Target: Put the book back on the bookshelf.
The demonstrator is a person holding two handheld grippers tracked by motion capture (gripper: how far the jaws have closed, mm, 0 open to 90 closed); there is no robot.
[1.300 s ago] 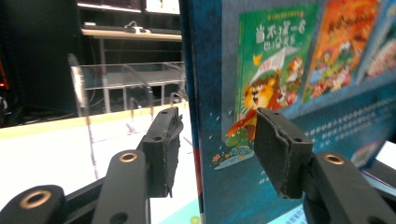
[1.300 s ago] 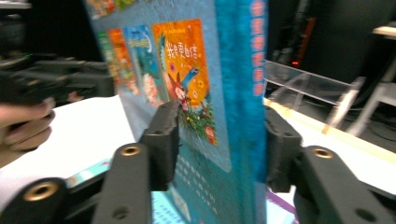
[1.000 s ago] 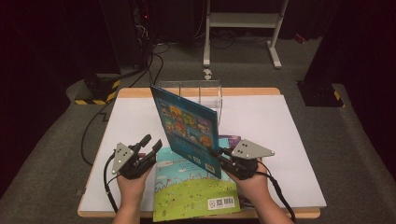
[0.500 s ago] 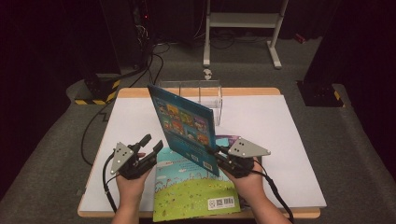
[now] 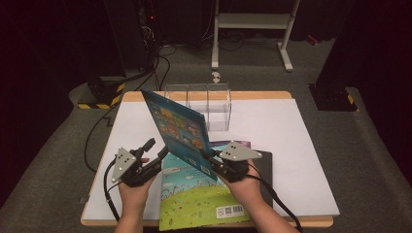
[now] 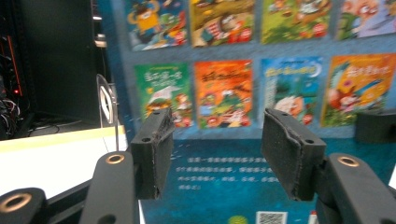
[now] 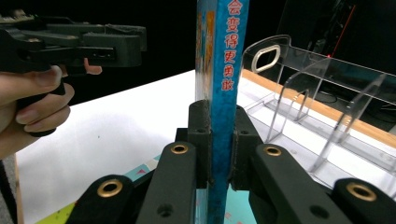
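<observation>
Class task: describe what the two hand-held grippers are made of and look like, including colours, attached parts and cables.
Both are black. The left tongs and right tongs each carry a grey three-cornered plate with dark dots and trail a black cable. The left tongs' flat black fingers have worn padded faces and brass-coloured pivot rings. Forearms are bare, without sleeves.

The raised blue picture book [image 5: 179,127] stands tilted between the two hands and blocks the way across from the left gripper [image 5: 154,150] to the right gripper [image 5: 210,156]. Behind it, the clear acrylic divider rack [image 5: 214,104] closes the far middle of the white table top [image 5: 272,126]. The flat green picture book [image 5: 194,199] covers the near middle. The far right and left parts of the table are free.
</observation>
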